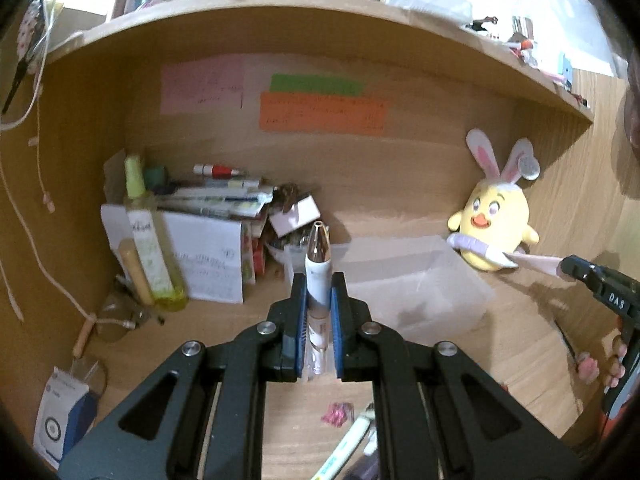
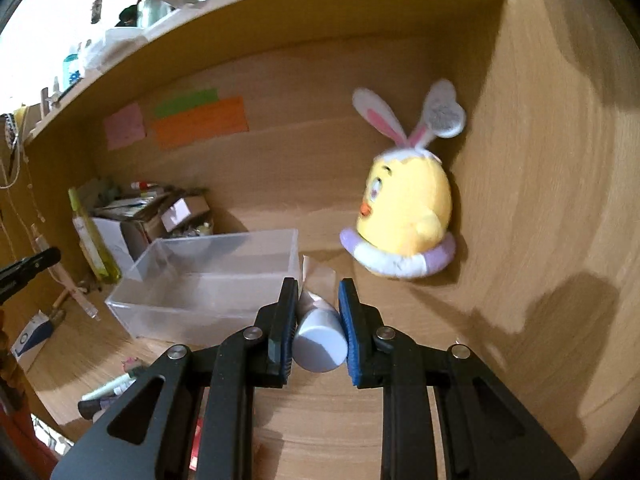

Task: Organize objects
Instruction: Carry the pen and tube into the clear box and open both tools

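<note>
While the clear bin waits just ahead, left jaws clamp a pen-like tube and right jaws a capped tube, presumably for binning.

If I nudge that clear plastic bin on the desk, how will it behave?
The clear plastic bin looks empty and thin-walled, so it is probably light and would slide easily on the smooth wooden desk. Low and wide, it seems unlikely to tip. Its walls may flex if squeezed.

A wooden desk alcove sits beneath a cluttered shelf.
</note>
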`<action>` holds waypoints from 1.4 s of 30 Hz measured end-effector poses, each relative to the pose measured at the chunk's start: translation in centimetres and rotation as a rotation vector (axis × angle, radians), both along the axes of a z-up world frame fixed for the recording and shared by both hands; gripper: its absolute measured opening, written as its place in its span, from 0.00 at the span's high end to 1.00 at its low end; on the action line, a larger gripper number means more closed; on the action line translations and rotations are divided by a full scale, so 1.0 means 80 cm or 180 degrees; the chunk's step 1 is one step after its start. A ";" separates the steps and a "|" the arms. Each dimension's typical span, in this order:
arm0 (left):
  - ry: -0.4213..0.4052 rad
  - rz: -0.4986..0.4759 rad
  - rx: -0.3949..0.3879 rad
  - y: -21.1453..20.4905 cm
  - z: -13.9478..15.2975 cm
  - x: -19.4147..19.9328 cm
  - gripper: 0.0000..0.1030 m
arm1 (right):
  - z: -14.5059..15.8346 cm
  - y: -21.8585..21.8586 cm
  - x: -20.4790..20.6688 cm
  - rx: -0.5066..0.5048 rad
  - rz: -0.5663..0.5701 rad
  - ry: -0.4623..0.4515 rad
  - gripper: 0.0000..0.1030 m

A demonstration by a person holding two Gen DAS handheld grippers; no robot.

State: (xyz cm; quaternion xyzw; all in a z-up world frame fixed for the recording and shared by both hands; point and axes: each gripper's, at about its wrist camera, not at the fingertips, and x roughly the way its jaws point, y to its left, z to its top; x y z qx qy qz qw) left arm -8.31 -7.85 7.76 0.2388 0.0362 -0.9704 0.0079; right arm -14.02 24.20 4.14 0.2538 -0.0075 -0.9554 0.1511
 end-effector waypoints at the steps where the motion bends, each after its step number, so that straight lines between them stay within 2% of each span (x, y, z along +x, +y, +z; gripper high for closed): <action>1: 0.0014 -0.0002 0.0003 0.001 0.004 -0.006 0.90 | 0.003 -0.005 -0.003 0.0005 0.0038 0.0011 0.82; 7: -0.0012 -0.0001 -0.0059 0.008 0.014 -0.043 0.90 | 0.004 -0.049 -0.029 0.0077 0.0279 0.0009 0.82; 11: -0.0101 -0.0067 -0.0046 0.014 0.010 -0.068 0.90 | -0.005 -0.087 -0.058 0.0075 0.0498 -0.0092 0.82; 23: -0.0821 -0.0185 -0.0177 0.042 -0.056 -0.161 0.90 | -0.061 -0.179 -0.139 0.0192 0.1079 -0.0658 0.82; 27: -0.0958 -0.0217 -0.0179 0.045 -0.070 -0.182 0.90 | -0.077 -0.189 -0.156 0.0248 0.1128 -0.0774 0.82; 32: -0.0982 -0.0262 -0.0212 0.052 -0.075 -0.194 0.90 | -0.089 -0.184 -0.171 0.0404 0.1006 -0.0845 0.80; 35: -0.1004 -0.0312 -0.0221 0.058 -0.077 -0.197 0.85 | -0.092 -0.181 -0.177 0.0534 0.0946 -0.0878 0.77; 37: -0.0988 -0.0317 -0.0248 0.061 -0.076 -0.197 0.77 | -0.095 -0.177 -0.182 0.0605 0.0907 -0.0920 0.64; 42: -0.0910 -0.0346 -0.0244 0.061 -0.068 -0.186 0.62 | -0.088 -0.167 -0.176 0.0687 0.0833 -0.0818 0.49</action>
